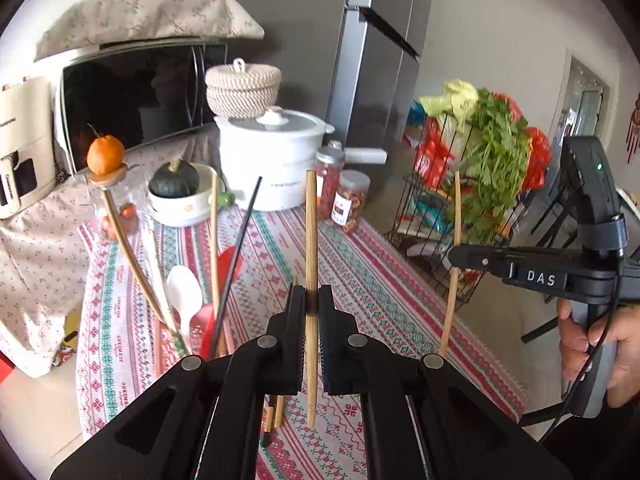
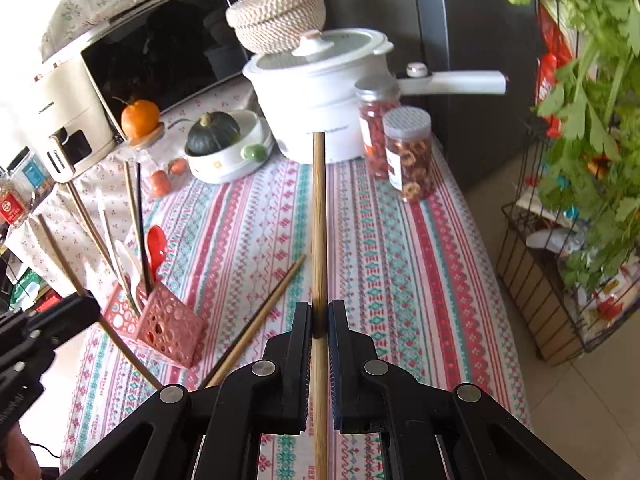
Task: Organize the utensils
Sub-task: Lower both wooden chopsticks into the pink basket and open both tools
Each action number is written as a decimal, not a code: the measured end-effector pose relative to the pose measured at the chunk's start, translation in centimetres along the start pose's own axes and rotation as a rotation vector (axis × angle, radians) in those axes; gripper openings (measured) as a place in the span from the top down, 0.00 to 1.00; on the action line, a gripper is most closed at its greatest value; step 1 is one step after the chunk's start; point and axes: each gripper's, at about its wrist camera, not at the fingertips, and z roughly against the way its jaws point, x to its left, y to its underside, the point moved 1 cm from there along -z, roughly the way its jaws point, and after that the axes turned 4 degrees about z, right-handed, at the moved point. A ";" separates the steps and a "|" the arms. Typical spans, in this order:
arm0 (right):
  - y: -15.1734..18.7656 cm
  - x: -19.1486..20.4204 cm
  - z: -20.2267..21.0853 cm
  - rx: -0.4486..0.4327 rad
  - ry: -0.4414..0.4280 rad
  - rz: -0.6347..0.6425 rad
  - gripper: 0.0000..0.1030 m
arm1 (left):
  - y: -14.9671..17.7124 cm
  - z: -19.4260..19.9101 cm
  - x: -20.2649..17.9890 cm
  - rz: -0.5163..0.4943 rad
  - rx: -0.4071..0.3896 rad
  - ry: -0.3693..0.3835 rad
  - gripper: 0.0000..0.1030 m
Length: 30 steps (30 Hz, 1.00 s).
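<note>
White pot, woven basket, pumpkin

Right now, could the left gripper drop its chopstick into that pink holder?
Probably yes. The left gripper is shut on its chopstick, and the pink holder has an open top, though already crowded with utensils.

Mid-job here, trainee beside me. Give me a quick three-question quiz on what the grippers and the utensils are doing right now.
1. True or false: the right gripper is empty.
2. What does the left gripper hold? A) a white spoon B) a wooden chopstick C) nothing
3. Where do the sorted utensils stand?

Key:
1. False: it is shut on a wooden chopstick.
2. B.
3. In the pink perforated holder, beside the pair of chopsticks lying on the tablecloth.
</note>
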 end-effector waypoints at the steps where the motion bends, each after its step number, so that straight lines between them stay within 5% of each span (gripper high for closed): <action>1: -0.3 0.5 0.2 -0.017 -0.007 0.002 0.95 | -0.4 0.9 0.6 0.017 -0.034 0.002 0.94; 8: -2.4 4.5 1.1 -0.125 -0.064 0.035 0.95 | -2.6 6.6 3.2 0.044 -0.252 -0.064 0.94; 14: -3.3 7.6 0.9 -0.167 -0.113 0.067 0.95 | -3.1 6.9 5.0 0.038 -0.322 -0.157 0.94; 30: -4.3 12.1 0.6 -0.313 -0.207 0.112 0.95 | -1.0 -0.5 8.7 0.047 -0.154 -0.218 0.94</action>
